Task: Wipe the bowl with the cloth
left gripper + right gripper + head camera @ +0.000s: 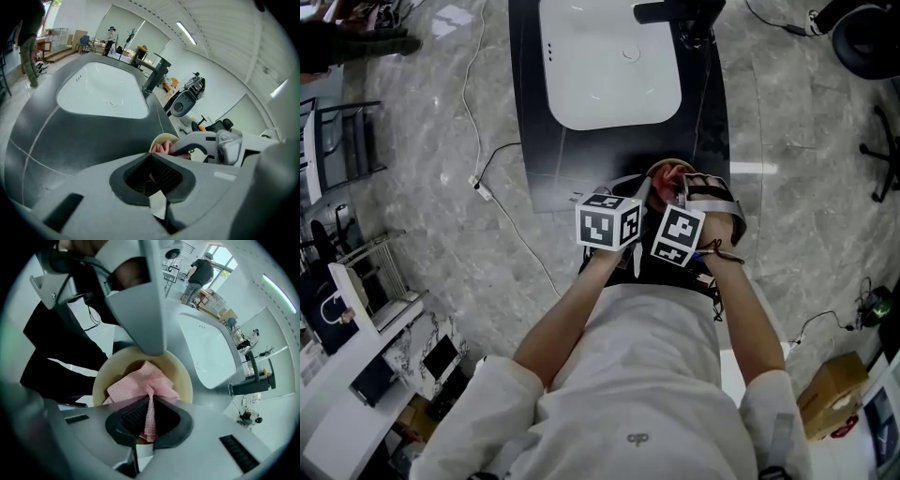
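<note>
The right claw (149,413) is gripping a fold of the pink cloth (140,385), which is lying inside the cream bowl (183,376) just ahead of its tips, while the left claw (151,161) is pinching the bowl's rim, so the wiping is looking underway, not finished.

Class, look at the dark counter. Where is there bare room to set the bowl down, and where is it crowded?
Bare: the dark counter between the white basin and the held bowl, plus a narrow strip along the basin's left side in the head view. Crowded: beside the faucet, and at the near edge around the bowl and cloth.
</note>
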Available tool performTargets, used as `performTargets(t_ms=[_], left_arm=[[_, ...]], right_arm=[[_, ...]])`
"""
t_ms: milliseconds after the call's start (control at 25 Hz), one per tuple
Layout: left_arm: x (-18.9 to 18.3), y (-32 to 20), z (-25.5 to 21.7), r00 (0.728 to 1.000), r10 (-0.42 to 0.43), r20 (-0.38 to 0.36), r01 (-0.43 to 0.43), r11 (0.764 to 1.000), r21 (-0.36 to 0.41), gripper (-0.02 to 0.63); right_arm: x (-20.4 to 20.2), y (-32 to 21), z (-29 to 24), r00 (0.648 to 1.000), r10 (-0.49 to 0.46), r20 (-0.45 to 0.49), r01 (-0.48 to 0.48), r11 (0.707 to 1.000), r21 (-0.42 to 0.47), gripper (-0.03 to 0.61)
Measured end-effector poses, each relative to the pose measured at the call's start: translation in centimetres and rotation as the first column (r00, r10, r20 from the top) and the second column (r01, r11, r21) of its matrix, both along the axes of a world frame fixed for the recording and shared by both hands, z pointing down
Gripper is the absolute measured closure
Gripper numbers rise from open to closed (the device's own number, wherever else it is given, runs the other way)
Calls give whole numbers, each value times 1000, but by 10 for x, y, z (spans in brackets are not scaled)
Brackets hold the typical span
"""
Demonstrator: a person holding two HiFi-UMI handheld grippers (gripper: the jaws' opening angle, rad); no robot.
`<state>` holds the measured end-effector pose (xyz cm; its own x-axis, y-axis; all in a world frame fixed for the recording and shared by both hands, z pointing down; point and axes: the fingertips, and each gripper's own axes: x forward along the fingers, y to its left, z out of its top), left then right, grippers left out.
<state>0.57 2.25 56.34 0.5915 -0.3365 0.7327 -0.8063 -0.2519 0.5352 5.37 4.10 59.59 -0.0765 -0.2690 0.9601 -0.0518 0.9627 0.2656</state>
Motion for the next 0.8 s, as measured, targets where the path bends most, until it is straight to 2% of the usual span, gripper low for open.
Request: performTargets(t_ms=[120,320,640,800], left_arm=[[2,1,0,999,37,19,-37,999,9,597],[5,1,0,997,66,31,-66,998,15,597],[4,0,-1,999,38,-26,-38,999,-3,597],[4,-2,-1,999,27,-23,-27,1000,1,598]], right_arm=[[1,-10,-1,998,57,24,-57,998,23,563],[-9,-20,-1,996,74,47,-76,995,64,563],[-25,-17,-3,993,25,112,-30,999,43,563],[-30,-11,-4,991,1,136,-2,1000,6,563]])
